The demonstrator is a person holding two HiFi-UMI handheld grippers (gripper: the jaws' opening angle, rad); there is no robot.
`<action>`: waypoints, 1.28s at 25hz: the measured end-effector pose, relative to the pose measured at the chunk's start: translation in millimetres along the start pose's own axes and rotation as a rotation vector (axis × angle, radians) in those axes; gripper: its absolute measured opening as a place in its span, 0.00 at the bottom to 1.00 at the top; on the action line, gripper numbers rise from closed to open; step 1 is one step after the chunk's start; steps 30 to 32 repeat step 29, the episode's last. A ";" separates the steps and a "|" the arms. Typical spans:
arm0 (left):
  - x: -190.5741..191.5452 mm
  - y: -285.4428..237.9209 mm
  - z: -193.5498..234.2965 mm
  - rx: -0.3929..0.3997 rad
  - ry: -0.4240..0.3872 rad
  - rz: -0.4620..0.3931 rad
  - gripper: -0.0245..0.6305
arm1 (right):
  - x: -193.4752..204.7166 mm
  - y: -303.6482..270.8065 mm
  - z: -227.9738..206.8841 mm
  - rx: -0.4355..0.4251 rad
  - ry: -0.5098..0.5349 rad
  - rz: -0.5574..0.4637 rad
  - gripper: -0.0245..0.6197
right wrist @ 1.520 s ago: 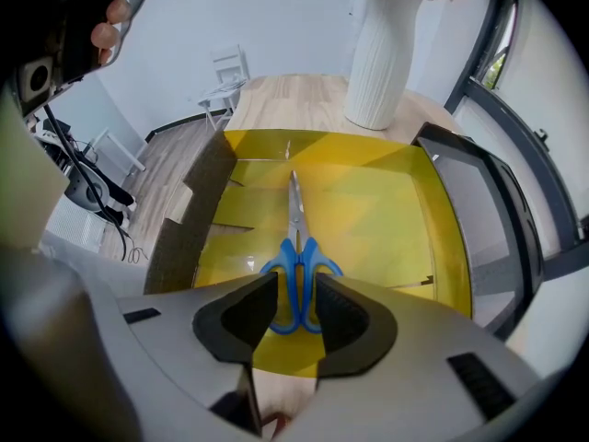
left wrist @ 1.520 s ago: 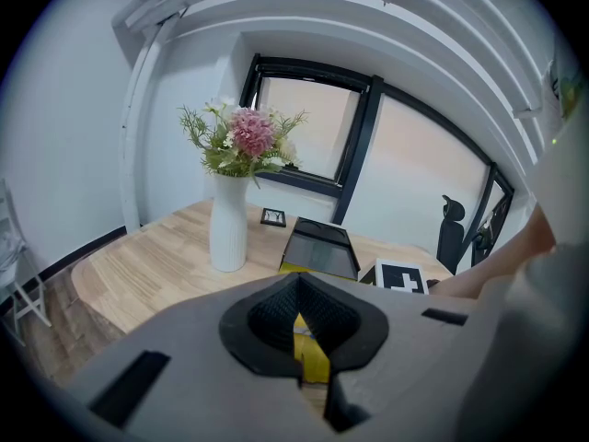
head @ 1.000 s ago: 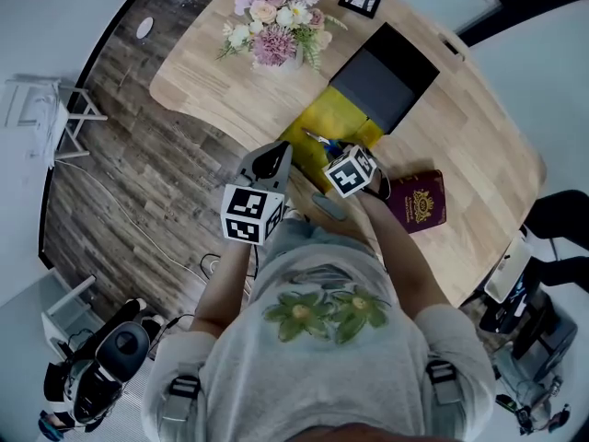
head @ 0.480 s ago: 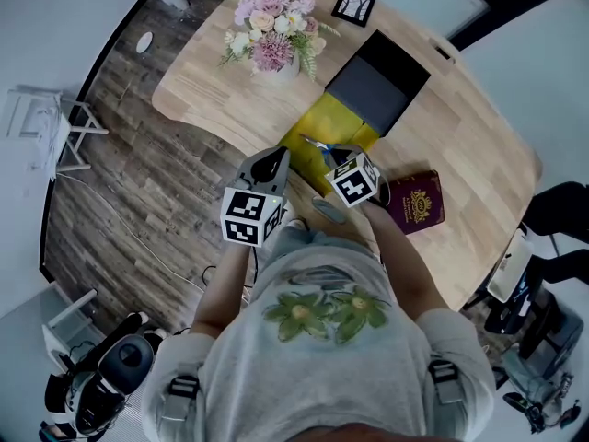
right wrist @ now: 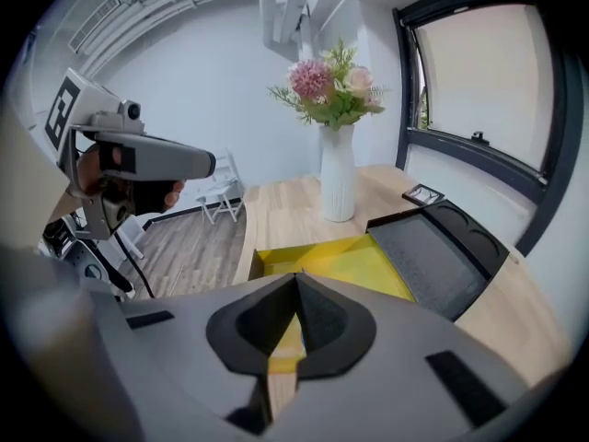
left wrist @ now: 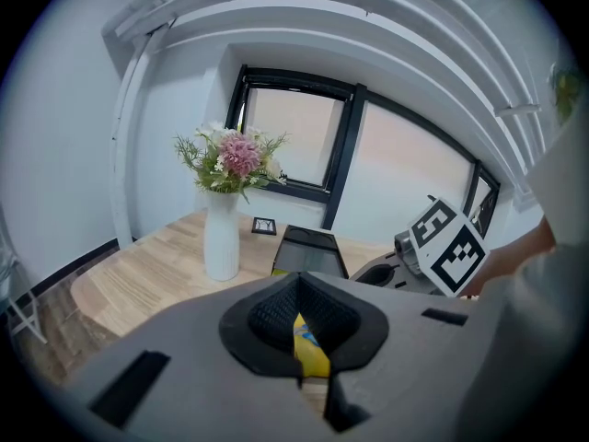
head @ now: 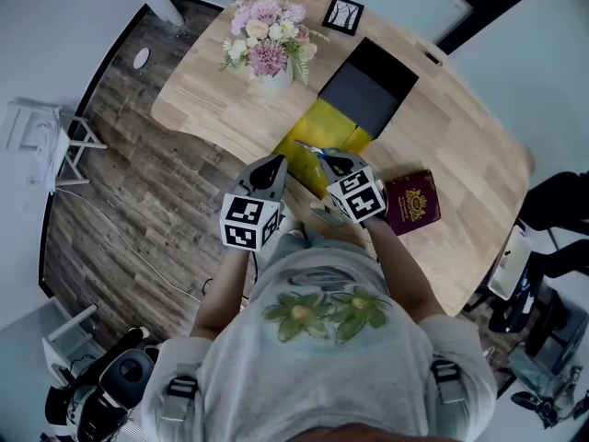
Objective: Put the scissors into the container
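Starting at the far left of the head view: plank floor [head: 101, 182] w/ a white rack [head: 37, 127] standing on it. Next is the wooden table [head: 460, 127]. A white vase of flowers [head: 267, 49] stands near its left end, and a small picture frame [head: 342, 15] sits right of that by the far edge.

The left gripper [head: 271, 163] is held over the table's near edge and points toward the container [head: 299, 145]. In the left gripper view its jaws are together w/ nothing btwn them. Only a strip of yellow shows through the slit under the tips.

At ctr, the container is yellow inside. A black panel [head: 368, 86] adjoins its far side and lies open on the table.

The scissors [head: 313, 147] lie inside the container on the yellow floor, just ahead of the right gripper [head: 333, 162]. They're too small to tell if the tip touches them.

The right gripper is just beside the left one, w/ its tip over the container's near side. The right gripper view shows its jaws fully closed and gripping nothing. Beyond them it shows the yellow floor, the black panel, the vase and the left gripper off to the side. No scissors show in that view.

Furthest right, a dark red passport [head: 416, 201] lies flat on the table. It's near the right gripper's cube [head: 357, 196] and apart from the container.
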State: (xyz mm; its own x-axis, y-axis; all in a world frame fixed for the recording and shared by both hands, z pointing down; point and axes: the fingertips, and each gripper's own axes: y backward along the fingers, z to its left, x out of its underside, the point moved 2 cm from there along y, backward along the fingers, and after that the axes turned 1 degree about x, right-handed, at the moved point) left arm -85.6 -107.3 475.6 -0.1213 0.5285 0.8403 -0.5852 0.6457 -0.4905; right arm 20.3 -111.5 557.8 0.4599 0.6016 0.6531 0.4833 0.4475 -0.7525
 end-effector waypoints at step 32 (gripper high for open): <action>22.9 48.1 -38.8 0.017 -0.003 -0.022 0.05 | 4.5 64.1 53.4 0.004 -0.006 -0.110 0.05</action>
